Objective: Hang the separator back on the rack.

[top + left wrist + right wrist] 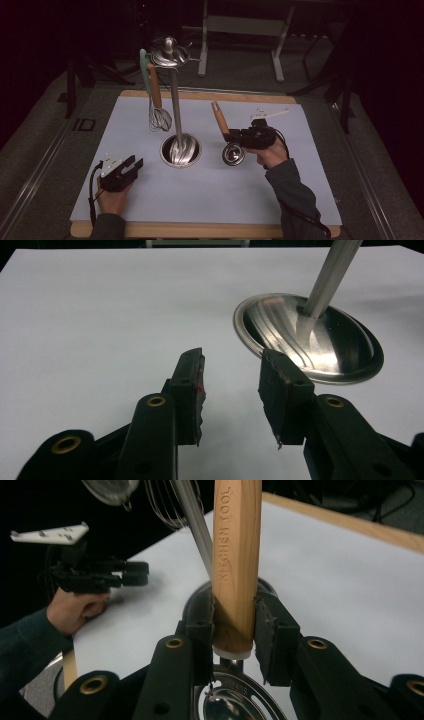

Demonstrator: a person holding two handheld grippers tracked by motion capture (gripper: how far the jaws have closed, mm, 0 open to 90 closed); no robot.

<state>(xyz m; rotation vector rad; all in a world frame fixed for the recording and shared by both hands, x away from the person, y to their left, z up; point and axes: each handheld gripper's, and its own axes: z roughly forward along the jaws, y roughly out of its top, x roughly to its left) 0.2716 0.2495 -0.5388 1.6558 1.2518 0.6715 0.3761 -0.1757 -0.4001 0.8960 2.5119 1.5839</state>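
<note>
A steel utensil stand rises from a round base (170, 156) (350, 347) in the middle of the white mat, its pole (176, 110) (330, 275) ending in a hooked top (170, 55). A whisk (159, 119) with a wooden handle hangs from it beside a pale green utensil (144, 70). My right gripper (232, 135) (234, 625) is shut on the wooden handle (219, 117) (236, 555) of a ladle. The ladle's steel bowl (233, 153) (235, 700) hangs below the jaws, right of the stand. My left gripper (134, 166) (231, 375) stands open on the mat left of the base, nothing between its fingers.
The white mat (210, 200) lies on a wooden-edged table (200, 231). Dark frames and a grey bench leg (277, 55) stand beyond the far edge. The left gripper (135, 573) and its hand appear at the left of the right gripper view.
</note>
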